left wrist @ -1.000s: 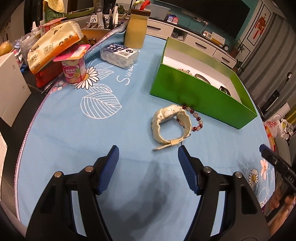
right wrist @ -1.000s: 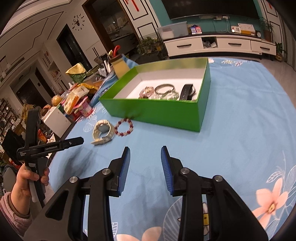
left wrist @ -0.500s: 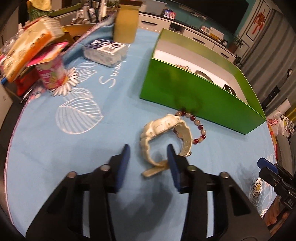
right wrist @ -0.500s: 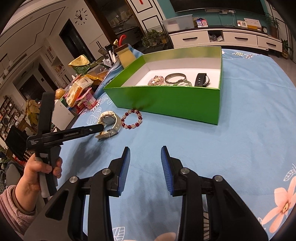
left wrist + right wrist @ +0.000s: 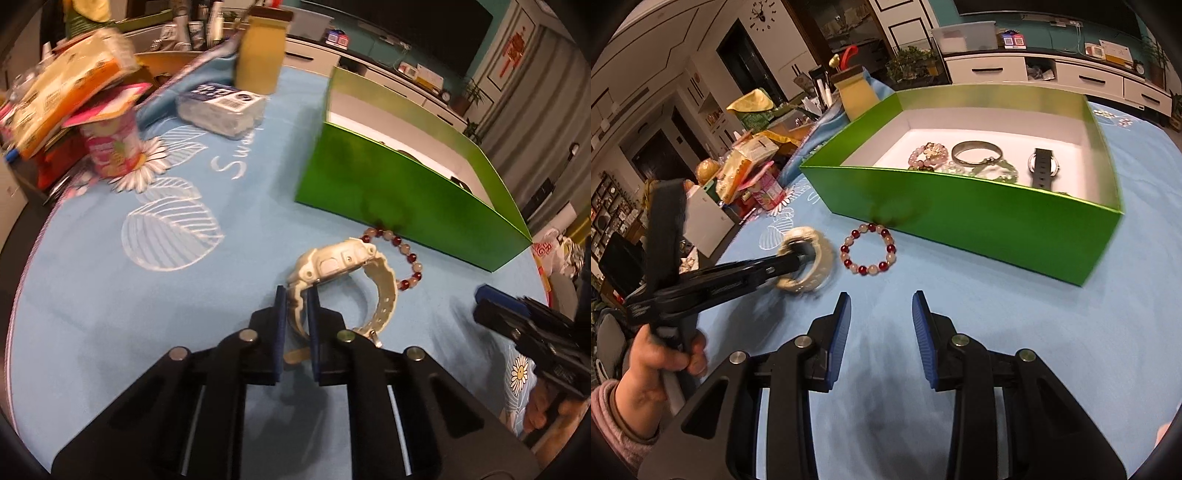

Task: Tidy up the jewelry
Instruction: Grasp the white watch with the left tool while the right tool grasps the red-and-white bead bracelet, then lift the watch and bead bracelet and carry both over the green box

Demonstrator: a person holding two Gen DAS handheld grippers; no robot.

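The left gripper [image 5: 295, 299] reaches low over the bench [image 5: 147, 295], jaws clamped on the white watch [image 5: 343, 266] strap; it looks barely lifted. The right gripper [image 5: 881, 310] hovers, jaws apart.

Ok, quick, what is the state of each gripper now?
Left gripper: closed on the strap of the white watch.
Right gripper: open, holding nothing, above the blue tablecloth.

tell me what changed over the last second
The left gripper moved forward to the white watch and closed from wide open onto its strap, now gripping it. The right gripper stayed open and empty. The bead bracelet still lies on the cloth beside the green box, whose contents look unchanged.
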